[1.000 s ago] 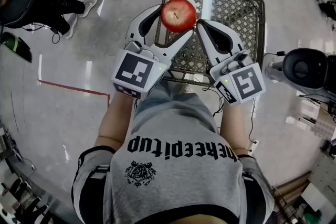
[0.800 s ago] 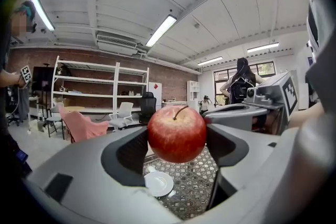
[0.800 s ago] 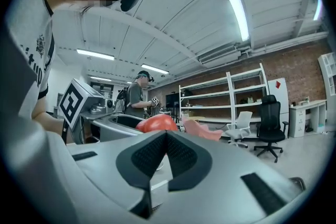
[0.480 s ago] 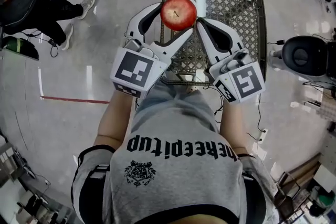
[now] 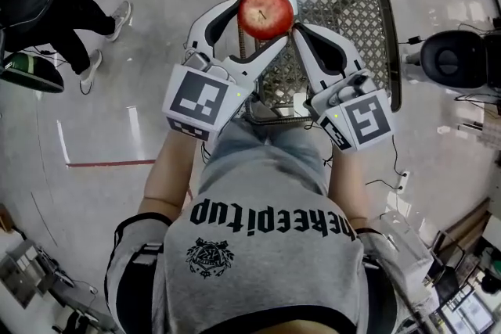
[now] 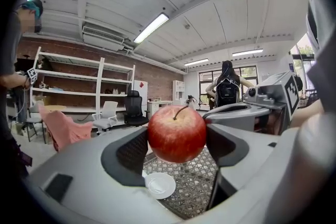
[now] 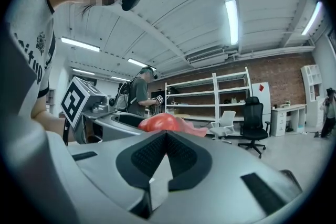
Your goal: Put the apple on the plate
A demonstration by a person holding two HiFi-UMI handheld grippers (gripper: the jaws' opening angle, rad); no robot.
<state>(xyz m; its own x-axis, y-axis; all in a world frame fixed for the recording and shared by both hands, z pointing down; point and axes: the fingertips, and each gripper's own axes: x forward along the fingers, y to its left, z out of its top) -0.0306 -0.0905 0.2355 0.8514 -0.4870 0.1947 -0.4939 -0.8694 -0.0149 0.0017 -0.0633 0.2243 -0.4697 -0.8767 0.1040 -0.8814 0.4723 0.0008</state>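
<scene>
We look down on a metal mesh table (image 5: 352, 4), a red tape line (image 5: 109, 163) on the floor (image 5: 156, 51), and a person in dark trousers (image 5: 55, 8) off left — elsewhere, white shelves (image 6: 79, 81) and a black office chair (image 6: 133, 107).

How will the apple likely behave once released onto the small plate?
Round and smooth, the apple would probably roll if set off-centre on the shallow plate. It looks firm: the left gripper pinches it without visible denting, though glossy skin may slip.
</scene>
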